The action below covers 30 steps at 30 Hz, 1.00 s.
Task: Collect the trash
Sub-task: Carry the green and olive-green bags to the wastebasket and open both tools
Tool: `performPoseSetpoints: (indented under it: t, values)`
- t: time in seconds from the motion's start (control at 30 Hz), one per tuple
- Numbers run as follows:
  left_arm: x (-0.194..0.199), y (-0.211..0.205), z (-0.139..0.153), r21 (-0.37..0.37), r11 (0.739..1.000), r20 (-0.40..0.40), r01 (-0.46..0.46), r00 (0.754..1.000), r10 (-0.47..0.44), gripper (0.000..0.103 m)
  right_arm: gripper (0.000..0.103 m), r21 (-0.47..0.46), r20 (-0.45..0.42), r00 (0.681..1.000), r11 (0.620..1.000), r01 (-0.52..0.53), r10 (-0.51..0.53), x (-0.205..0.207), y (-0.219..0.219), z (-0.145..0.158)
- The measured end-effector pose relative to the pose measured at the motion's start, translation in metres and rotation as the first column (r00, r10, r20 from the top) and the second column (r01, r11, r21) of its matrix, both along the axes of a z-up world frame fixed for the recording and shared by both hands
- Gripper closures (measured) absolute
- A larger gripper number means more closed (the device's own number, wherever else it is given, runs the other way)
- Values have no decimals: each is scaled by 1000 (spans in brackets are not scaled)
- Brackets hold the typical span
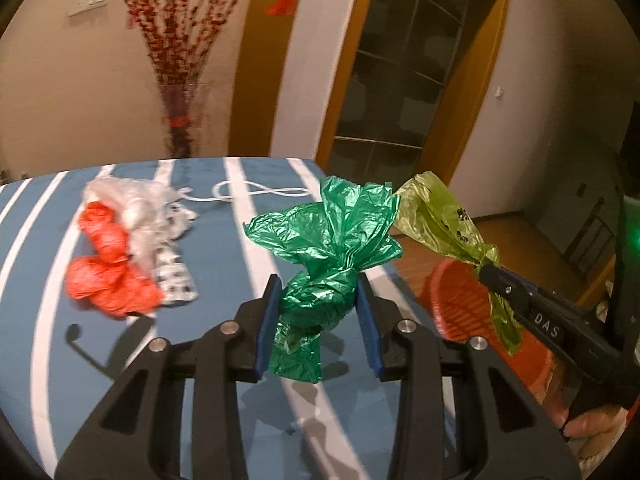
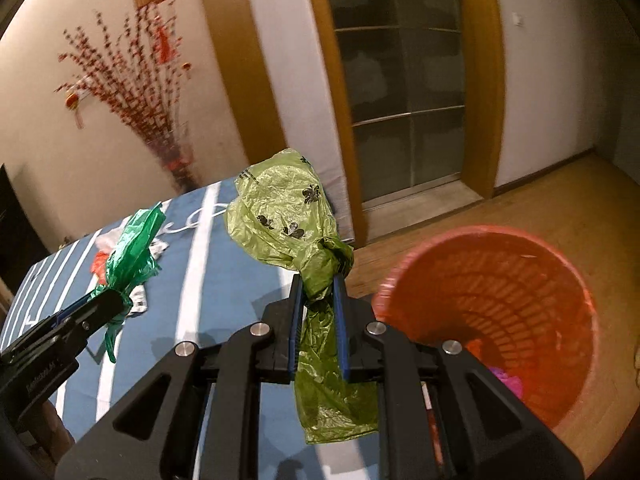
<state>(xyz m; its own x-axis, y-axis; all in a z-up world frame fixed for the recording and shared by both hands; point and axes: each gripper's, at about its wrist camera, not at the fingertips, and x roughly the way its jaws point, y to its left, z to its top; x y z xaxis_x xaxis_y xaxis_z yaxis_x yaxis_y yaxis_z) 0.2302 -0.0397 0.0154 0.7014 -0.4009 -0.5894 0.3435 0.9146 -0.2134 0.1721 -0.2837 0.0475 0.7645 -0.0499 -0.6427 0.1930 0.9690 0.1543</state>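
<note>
Green plastic, dark and crumpled, is pinched between the blue pads of the left gripper (image 1: 318, 320): this dark green bag (image 1: 324, 248) is lifted above the striped tabletop (image 1: 224, 240), near its right edge. The right gripper (image 2: 318, 312) is clamped on a knotted light green bag (image 2: 288, 216) with black printed marks, held up just past the tabletop's right edge and beside the red wastebasket (image 2: 492, 296) that stands on the wooden floor (image 2: 532, 196).

By my reading, the task is partly through. The basket already holds a little: something pink or purple shows at its bottom in the right wrist view. Two bags are in hand but neither is over the basket mouth yet, so both drops remain. Still lying on the tabletop toward its left side are a crumpled orange-red bag (image 1: 108, 268), a clear plastic bag (image 1: 140, 208) touching it, and a small patterned wrapper (image 1: 176, 280) just beside them. A white cord (image 1: 256, 192) rests near the far edge; whether it counts as trash I cannot tell
</note>
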Motion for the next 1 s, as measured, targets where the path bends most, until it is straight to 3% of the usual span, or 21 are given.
performPoseSetpoints:
  t: [0.4, 1.0]
  values:
    - [0, -71, -3, -23, 993, -16, 118, 993, -118, 66, 89, -2, 26, 988, 988, 154, -154, -32, -57, 0]
    - [2, -163, -17, -52, 958, -43, 281, 958, -284, 65, 89, 41, 24, 960, 960, 277, -278, -56, -121, -13]
